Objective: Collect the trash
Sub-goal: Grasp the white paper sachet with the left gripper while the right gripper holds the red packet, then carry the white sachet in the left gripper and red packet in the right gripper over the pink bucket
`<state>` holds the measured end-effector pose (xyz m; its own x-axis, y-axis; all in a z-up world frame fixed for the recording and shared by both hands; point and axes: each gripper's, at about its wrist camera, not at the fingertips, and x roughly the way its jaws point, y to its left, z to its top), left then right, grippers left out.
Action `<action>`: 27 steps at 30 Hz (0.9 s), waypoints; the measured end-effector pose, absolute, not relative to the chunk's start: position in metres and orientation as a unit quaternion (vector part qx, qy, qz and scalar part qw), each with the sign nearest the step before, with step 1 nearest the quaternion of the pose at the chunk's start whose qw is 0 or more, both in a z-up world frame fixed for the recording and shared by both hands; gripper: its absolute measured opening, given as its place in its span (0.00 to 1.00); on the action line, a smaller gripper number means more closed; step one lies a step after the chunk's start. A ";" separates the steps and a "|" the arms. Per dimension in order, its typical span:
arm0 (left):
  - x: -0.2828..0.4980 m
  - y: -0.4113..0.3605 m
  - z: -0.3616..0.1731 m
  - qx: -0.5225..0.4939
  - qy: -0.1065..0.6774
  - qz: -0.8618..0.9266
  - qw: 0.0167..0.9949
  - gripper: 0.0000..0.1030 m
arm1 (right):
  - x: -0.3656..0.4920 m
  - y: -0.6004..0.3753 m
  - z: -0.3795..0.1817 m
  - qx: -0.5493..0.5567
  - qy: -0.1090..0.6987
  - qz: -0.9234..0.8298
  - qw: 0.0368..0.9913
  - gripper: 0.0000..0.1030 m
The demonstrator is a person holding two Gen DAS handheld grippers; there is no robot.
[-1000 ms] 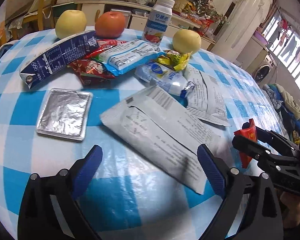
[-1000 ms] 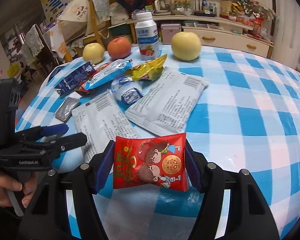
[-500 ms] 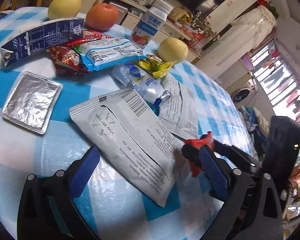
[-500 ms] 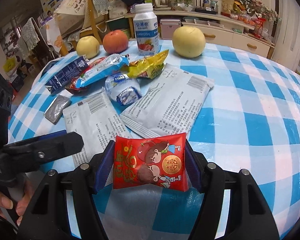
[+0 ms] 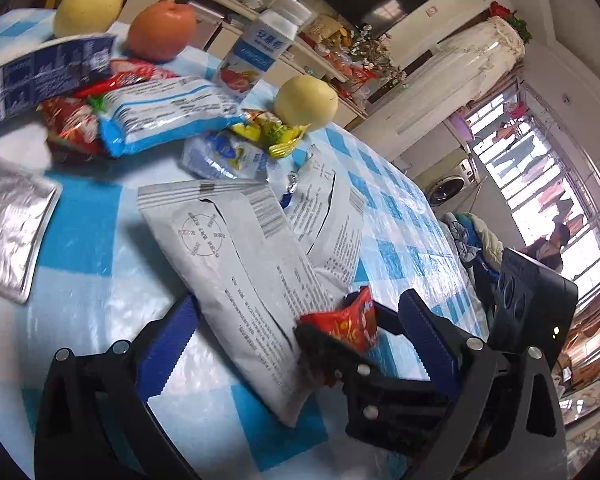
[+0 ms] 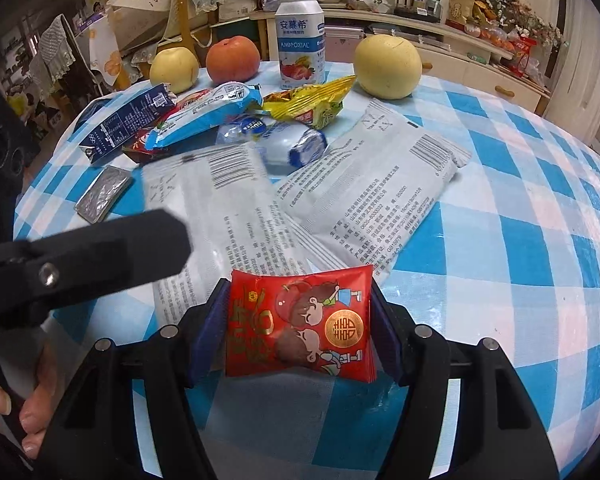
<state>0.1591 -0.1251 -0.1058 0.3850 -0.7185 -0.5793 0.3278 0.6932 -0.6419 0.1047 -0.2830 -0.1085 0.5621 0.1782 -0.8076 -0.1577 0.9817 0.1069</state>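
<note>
Gripped between the blue pads of the right gripper [image 6: 300, 320] is a small red candy packet [image 6: 300, 324] printed with two cartoon figures; both pads are pressed against its side edges, and it is held just above the near edge of the blue-and-white checked tablecloth [image 6: 520, 208]. The left gripper [image 5: 300, 344] is seen with its jaws standing wide apart and nothing between the pads; a long grey printed pouch [image 5: 240, 280] lies on the cloth beneath and ahead of them. In the left wrist view the red packet [image 5: 348, 324] is partly covered by the right gripper's black finger, so only a crumpled corner can be made out. In the right wrist view the left gripper's black arm [image 6: 100, 252] is blurred and cuts off the near left part of that grey pouch, and fingertips [image 6: 28, 420] of the person's hand are cropped at the lower left edge.

A second grey pouch [image 6: 376, 184] lies to the right, overlapping the first. Farther off, a pile of wrappers is seen: a dark blue carton [image 6: 124, 128], a light blue packet [image 6: 204, 116], a yellow wrapper [image 6: 312, 104], a clear-and-blue wrapper [image 6: 284, 140] and a red wrapper largely hidden under them. A foil square [image 6: 104, 194] lies at the left. At the far edge stand a yoghurt bottle [image 6: 300, 40], capped, its contents not visible, two yellow pears [image 6: 388, 68] and a reddish apple [image 6: 232, 60].
</note>
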 end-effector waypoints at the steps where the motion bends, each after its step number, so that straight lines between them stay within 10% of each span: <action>1: 0.162 -0.129 -0.104 -0.213 0.447 -0.330 0.804 0.95 | 0.105 -0.284 -0.109 0.013 0.458 0.096 0.884 0.64; 7: 0.180 -0.138 -0.110 -0.217 0.463 -0.330 0.794 0.92 | 0.103 -0.283 -0.109 0.013 0.457 0.099 0.884 0.64; 11: 0.188 -0.145 -0.118 -0.185 0.481 -0.304 0.801 0.31 | 0.103 -0.282 -0.109 0.017 0.456 0.106 0.883 0.64; 27: 0.155 -0.144 -0.075 -0.065 0.403 -0.269 0.872 0.09 | 0.095 -0.289 -0.096 0.046 0.435 0.114 0.892 0.62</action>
<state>0.1546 -0.1442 -0.0746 0.5307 -0.5220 -0.6677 0.4166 0.8467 -0.3308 0.0947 -0.2892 -0.0955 0.5956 0.2433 -0.7655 -0.1630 0.9698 0.1814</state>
